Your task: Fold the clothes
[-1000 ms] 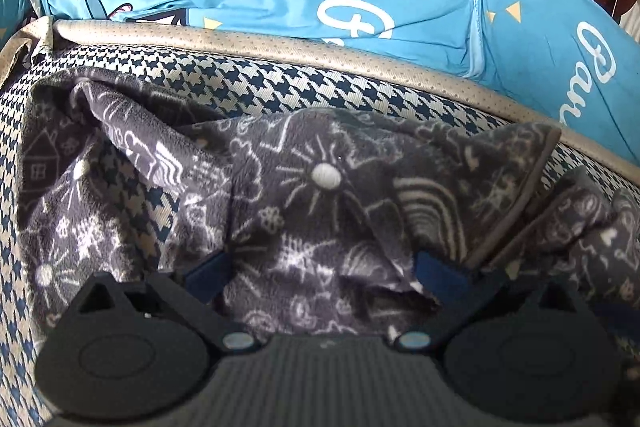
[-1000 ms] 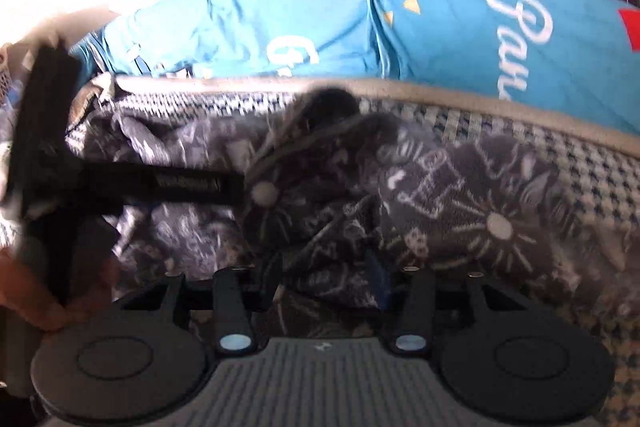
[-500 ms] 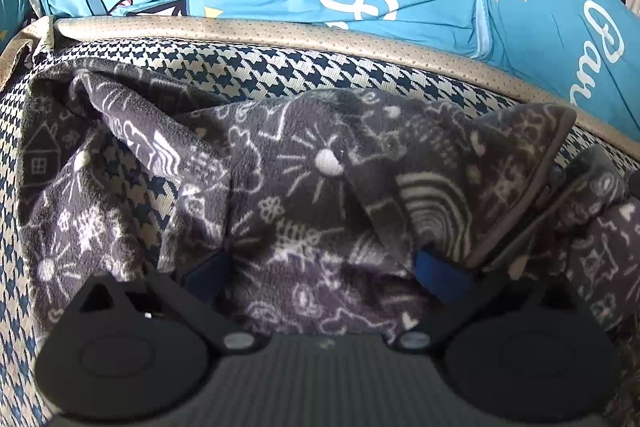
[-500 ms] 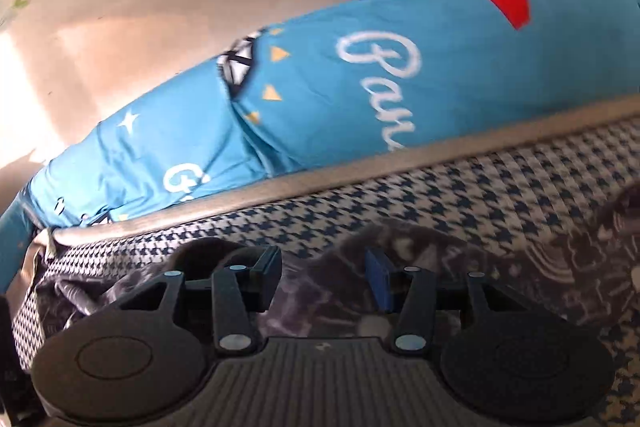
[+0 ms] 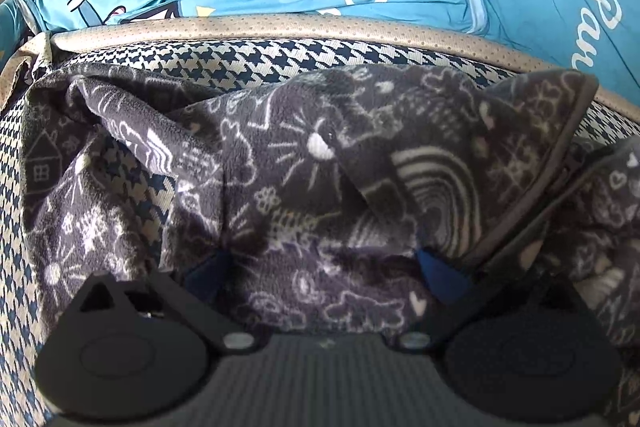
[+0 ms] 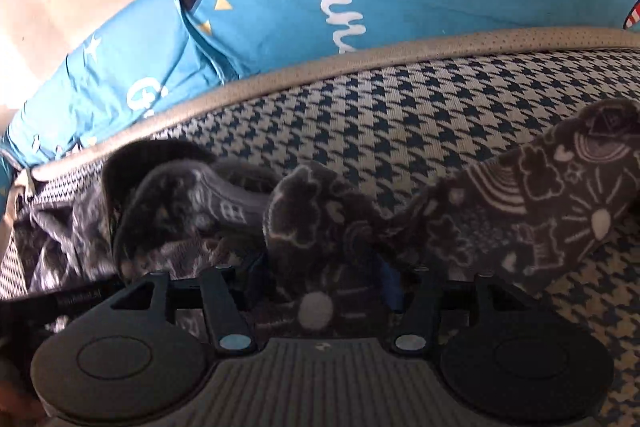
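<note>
Each hand-held gripper, left (image 5: 322, 267) and right (image 6: 322, 281), is showing a matte black body with a ribbed grey centre panel, two round black discs, small silver rivets and dark blue finger pads (image 5: 440, 273).

Fingertips of the left gripper (image 5: 320, 269) buried under the doodle-print fleece garment (image 5: 320, 163). Right gripper (image 6: 322, 281) pads half sunk in the same fleece (image 6: 320, 227), grip impossible to judge (jaws opening). Left part blurred. Blue printed bedding (image 6: 360, 7) cut off at the top edge.
</note>
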Demonstrator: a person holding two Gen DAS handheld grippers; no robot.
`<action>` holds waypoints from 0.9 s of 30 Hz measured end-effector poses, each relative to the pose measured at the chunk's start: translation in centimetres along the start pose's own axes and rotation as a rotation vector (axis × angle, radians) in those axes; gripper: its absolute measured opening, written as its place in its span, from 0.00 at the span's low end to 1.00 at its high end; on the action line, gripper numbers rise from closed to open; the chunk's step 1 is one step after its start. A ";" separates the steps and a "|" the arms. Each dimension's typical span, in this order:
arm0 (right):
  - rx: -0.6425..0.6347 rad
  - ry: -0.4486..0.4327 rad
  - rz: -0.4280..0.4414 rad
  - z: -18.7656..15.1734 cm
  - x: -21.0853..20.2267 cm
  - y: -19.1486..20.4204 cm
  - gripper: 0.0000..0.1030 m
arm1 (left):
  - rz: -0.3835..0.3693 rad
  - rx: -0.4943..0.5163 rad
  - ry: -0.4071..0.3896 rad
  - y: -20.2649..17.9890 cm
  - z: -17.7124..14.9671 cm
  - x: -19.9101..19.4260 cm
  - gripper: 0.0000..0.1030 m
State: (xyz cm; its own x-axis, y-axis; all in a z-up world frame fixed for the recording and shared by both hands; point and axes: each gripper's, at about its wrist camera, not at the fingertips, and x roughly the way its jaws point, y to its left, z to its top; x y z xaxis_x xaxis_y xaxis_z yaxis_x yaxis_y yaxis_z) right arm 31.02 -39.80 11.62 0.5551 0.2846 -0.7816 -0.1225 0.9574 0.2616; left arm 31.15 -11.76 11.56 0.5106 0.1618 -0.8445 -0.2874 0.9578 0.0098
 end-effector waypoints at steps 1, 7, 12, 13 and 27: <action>-0.012 0.013 -0.006 -0.2 -0.1 0.0 0.57 | 0.000 0.000 0.000 0.0 0.0 0.0 1.00; -0.085 -0.040 -0.016 -0.1 -2.1 0.6 0.63 | 0.011 0.014 -0.003 -0.2 0.0 0.1 1.00; -0.059 -0.173 0.041 0.9 -4.6 0.2 0.63 | 0.015 0.015 -0.003 -0.3 0.0 0.1 1.00; -0.050 -0.204 0.053 1.1 -5.0 0.2 0.63 | 0.016 0.016 -0.003 -0.3 0.0 0.1 1.00; 0.210 -0.188 0.210 4.0 0.5 -0.3 0.64 | 0.012 0.017 0.000 -0.2 -0.1 -0.1 1.00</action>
State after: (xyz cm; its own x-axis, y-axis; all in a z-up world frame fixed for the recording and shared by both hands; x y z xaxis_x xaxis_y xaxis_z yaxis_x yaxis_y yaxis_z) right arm 34.59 -40.16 13.41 0.6801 0.4412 -0.5855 -0.0891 0.8425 0.5313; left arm 31.09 -11.95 11.58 0.5076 0.1735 -0.8440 -0.2798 0.9596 0.0290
